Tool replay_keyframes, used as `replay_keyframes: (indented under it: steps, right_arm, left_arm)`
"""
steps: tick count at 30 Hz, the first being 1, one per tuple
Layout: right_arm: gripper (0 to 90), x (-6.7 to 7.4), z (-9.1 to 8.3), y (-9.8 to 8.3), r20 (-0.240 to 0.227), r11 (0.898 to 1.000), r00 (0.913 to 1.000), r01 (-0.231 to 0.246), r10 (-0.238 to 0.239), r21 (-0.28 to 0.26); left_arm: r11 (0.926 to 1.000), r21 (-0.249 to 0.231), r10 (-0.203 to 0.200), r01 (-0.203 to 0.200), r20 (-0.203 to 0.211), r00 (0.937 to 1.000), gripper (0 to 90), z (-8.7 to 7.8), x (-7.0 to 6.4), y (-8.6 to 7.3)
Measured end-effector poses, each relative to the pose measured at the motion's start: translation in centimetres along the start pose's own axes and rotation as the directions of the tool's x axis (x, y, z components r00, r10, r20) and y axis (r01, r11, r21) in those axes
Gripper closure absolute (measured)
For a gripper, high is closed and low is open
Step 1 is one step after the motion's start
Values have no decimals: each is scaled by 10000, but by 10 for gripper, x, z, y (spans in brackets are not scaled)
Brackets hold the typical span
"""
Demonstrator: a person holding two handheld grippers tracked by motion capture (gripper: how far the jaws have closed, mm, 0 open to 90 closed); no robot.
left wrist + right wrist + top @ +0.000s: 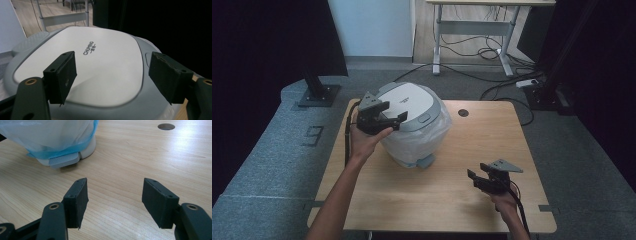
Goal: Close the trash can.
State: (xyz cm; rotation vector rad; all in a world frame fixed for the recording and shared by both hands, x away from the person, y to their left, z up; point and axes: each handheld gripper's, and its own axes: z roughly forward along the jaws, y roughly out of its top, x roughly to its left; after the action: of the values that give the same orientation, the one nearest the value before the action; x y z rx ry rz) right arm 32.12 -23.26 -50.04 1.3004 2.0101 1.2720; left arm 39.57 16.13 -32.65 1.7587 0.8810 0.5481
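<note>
Bin: a small grey and white trash bin (414, 125) with a plastic bag around it stands far on the left part of the wooden table (447, 195).
Left gripper (393, 120): held at the bin's lid (100, 67), jaws spread wide, nothing between them.
Right gripper (477, 179): low over the near right of the table, well apart from the bin, jaws spread, holding nothing.

White-and-grey bin lid (409, 104), pale translucent blue-edged bag (419, 142), light wood-grain table (432, 195), black claws.

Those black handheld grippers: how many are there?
2. The left gripper hovers at the bin's lid; the right gripper sits low over the table, near its right edge.
</note>
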Motion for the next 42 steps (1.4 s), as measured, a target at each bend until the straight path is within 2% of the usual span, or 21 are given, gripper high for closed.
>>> replay_keyframes:
  steps: [5, 9, 13, 20, 26, 30, 36, 39, 42]
  right_arm:
    - [373, 0, -2, 1, 24, 10000, 10000, -5, 5, -28]
    - [373, -3, -3, 1, 68, 9999, 10000, -56, 56, -86]
    - [373, -5, -5, 1, 105, 9998, 9998, -137, 138, -128]
    - [373, -11, -7, 0, 148, 9995, 9995, -265, 267, -148]
    - [373, -17, -7, -2, 219, 9991, 9990, -400, 402, -114]
    - [374, -20, -6, -4, 291, 9988, 9984, -479, 481, -73]
    - [373, -22, -1, -8, 357, 9986, 9981, -507, 503, 113]
    - [372, -23, 1, -11, 369, 9986, 9982, -484, 476, 226]
    - [372, -24, 4, -13, 386, 9982, 9979, -525, 514, 297]
  left_arm:
    - [9998, -143, 105, -103, 120, 9999, 217, -19, 1, -12]
    - [9998, -199, 38, -34, 224, 9997, 216, -31, 1, -23]
    - [9996, -253, -113, 119, 255, 9996, 213, -40, -1, -42]
    - [9999, 79, -92, 92, 4, 10000, 208, -47, -3, -75]
    - [9985, 552, -28, 42, -256, 9997, 206, -45, 0, -109]
    - [9954, 904, -285, 303, -208, 9994, 207, -39, 5, -133]
    - [9876, 1390, -715, 727, -137, 9973, 208, -30, 9, -165]
    - [9814, 1809, -623, 649, -201, 9979, 209, -25, 9, -176]
    - [9771, 1965, -793, 812, -171, 9967, 209, -21, 8, -185]
